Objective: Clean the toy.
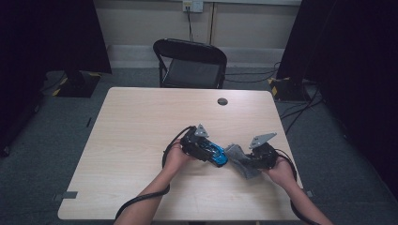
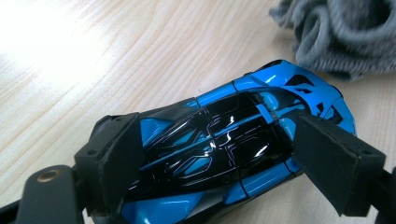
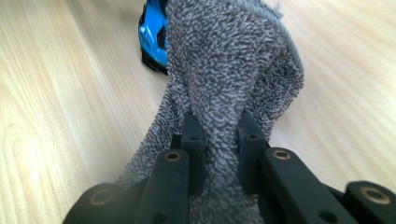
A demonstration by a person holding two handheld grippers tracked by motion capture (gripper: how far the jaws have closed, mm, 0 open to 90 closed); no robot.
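The wooden table point(image 1: 141, 140) is carrying all the work near its front right part, under both tongs, and it is giving the toy car a flat bed to sit on while it is being cleaned. The grey towel point(image 3: 224, 70) is hanging bunched from the right gripper point(image 3: 219, 128), whose jaws are pinched together on a thick fold of it, so the loose end is draping ahead of the tips and lying against the car's end; gathering it this way is probably making a soft pad for wiping. The blue and black toy car point(image 2: 229, 149) is lying lengthwise between the jaws of the left gripper point(image 2: 210, 154), which are clamped on its two ends, likely to keep it from rolling or sliding while the cloth is rubbing it. From above, the left gripper point(image 1: 199, 143) and right gripper point(image 1: 260, 152) are angling toward each other, with the car point(image 1: 216, 152) and towel point(image 1: 237, 157) meeting in the gap between them
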